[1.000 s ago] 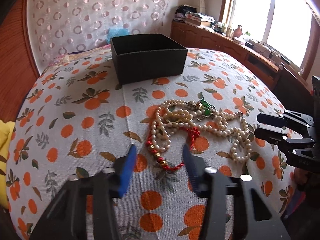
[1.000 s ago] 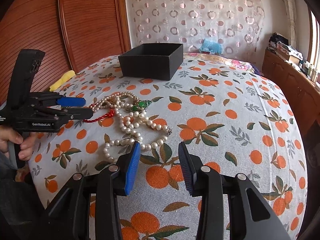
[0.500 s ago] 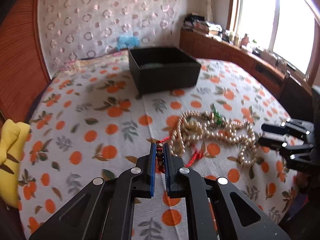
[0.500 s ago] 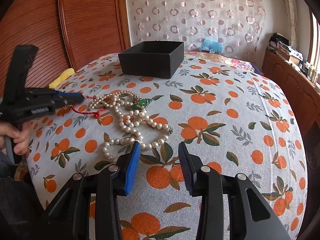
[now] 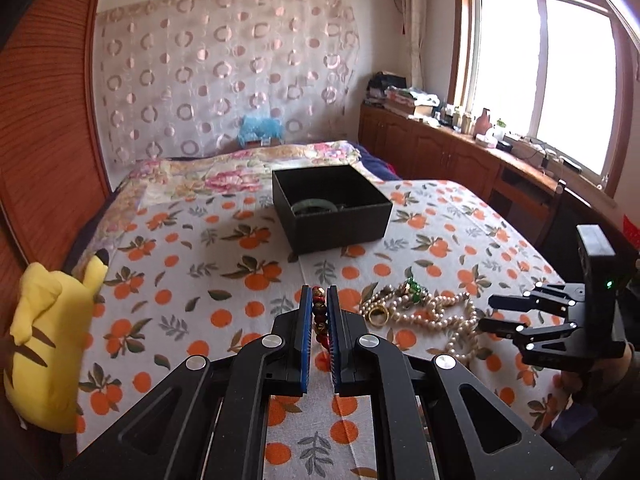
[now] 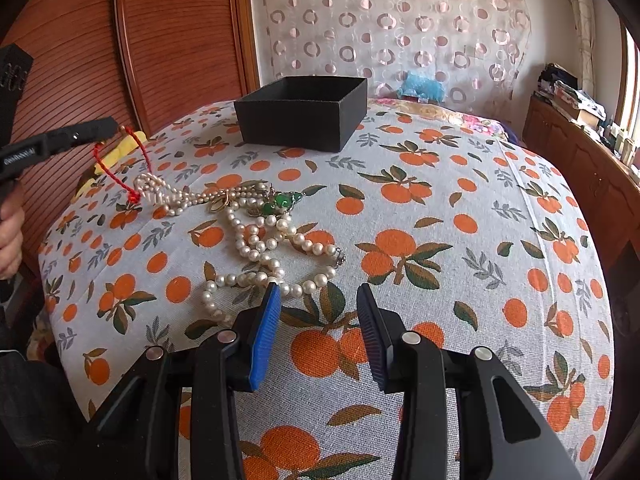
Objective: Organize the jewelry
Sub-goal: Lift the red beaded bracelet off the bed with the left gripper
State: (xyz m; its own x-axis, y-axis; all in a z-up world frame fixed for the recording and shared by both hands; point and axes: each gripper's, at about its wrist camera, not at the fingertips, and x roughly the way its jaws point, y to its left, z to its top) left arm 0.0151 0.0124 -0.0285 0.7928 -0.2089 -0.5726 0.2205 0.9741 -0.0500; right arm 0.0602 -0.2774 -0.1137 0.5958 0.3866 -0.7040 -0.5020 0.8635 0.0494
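My left gripper (image 5: 319,300) is shut on a red beaded cord bracelet (image 5: 319,316) and holds it lifted above the cloth; in the right wrist view the red cord (image 6: 136,160) hangs from the left gripper (image 6: 114,124) down to the pearl pile. A tangle of pearl necklaces (image 6: 260,240) with a green pendant (image 6: 280,202) and a gold ring (image 5: 378,314) lies on the cloth. The open black box (image 5: 332,208) stands beyond, a green bangle (image 5: 314,205) inside. My right gripper (image 6: 318,300) is open, empty, just in front of the pearls.
The orange-print cloth (image 6: 460,220) covers a rounded table. A yellow plush toy (image 5: 48,340) lies at its left edge. A wooden cabinet (image 5: 460,152) with clutter runs along the window wall. A wooden panel (image 6: 160,40) stands behind at left.
My left gripper closed on the red bracelet and has lifted it up and away from the pearl pile, its cord trailing. My right gripper stayed open and still.
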